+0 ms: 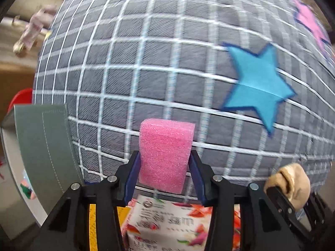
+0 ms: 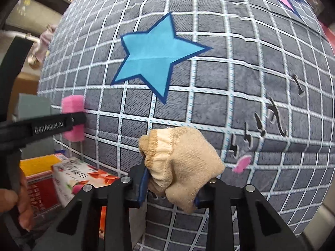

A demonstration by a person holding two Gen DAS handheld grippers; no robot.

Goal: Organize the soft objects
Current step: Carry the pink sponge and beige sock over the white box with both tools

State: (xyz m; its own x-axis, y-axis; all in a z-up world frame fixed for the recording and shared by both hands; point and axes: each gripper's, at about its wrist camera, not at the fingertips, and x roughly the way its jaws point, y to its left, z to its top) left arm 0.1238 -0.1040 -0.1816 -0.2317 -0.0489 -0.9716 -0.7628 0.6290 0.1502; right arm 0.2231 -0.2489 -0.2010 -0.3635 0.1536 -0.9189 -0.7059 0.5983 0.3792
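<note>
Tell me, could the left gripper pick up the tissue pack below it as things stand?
Probably not yet. The left gripper is shut on the pink sponge, so its jaws are full. The tissue pack lies uncovered just below it; nothing else blocks the way.

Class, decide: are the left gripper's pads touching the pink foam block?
Touching. The left wrist view shows the left gripper with both blue pads pressed against the sides of the pink foam block, holding it above the gridded cushion.

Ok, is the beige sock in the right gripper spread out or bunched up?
Bunched up. The beige sock sits as a crumpled wad, its cuff folded over, between the fingers of the right gripper, above the grey checked cloth.
</note>
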